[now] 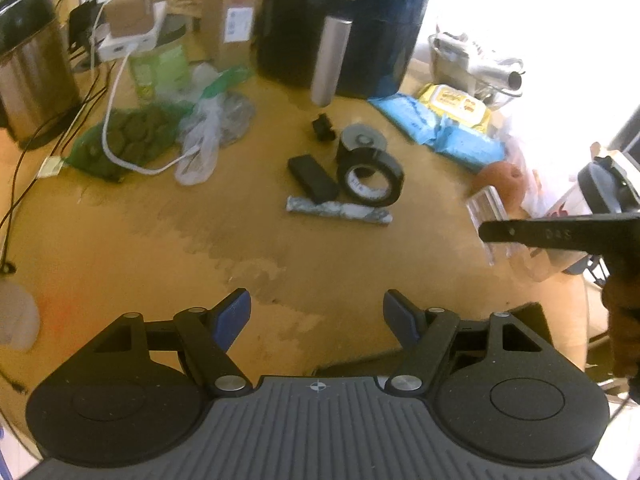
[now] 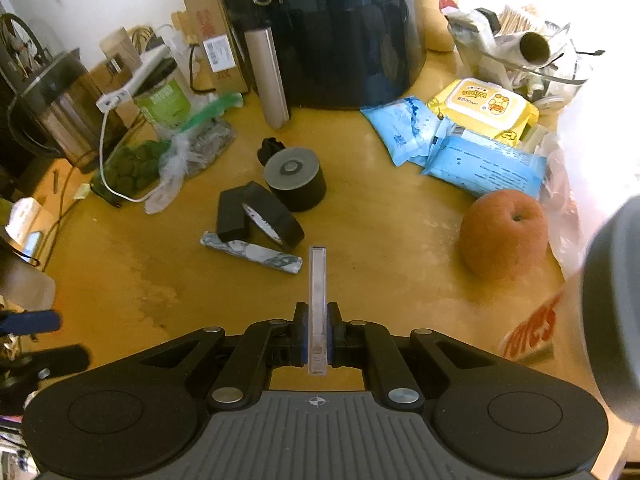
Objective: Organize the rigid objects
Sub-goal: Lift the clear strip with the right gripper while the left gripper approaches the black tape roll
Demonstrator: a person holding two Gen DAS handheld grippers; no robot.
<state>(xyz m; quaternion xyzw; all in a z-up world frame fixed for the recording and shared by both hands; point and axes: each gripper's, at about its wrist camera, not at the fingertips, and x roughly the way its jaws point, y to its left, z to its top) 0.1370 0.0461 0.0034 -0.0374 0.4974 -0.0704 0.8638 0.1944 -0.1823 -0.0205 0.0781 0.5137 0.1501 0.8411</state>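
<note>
My right gripper [image 2: 317, 322] is shut on a thin clear plastic case [image 2: 317, 292], held edge-up above the wooden table [image 2: 380, 240]. The case also shows in the left wrist view [image 1: 486, 210], at the right beside the right gripper's finger [image 1: 560, 232]. My left gripper [image 1: 316, 316] is open and empty above the table's near part. Grouped at mid-table are a black tape roll [image 1: 370, 180] [image 2: 272, 220], a black flat block [image 1: 312, 178] [image 2: 232, 214], a marbled bar [image 1: 338, 211] [image 2: 250, 256], a black cylinder [image 1: 362, 142] [image 2: 296, 178] and a small black knob [image 1: 323, 126] [image 2: 270, 148].
A dark air fryer [image 2: 340, 28] and a metal tube [image 2: 268, 80] stand at the back. Wipe packs [image 2: 484, 164] and an orange fruit [image 2: 504, 234] lie right. Plastic bags [image 1: 160, 136], a white cable [image 1: 116, 120] and a steel kettle [image 1: 32, 76] are left.
</note>
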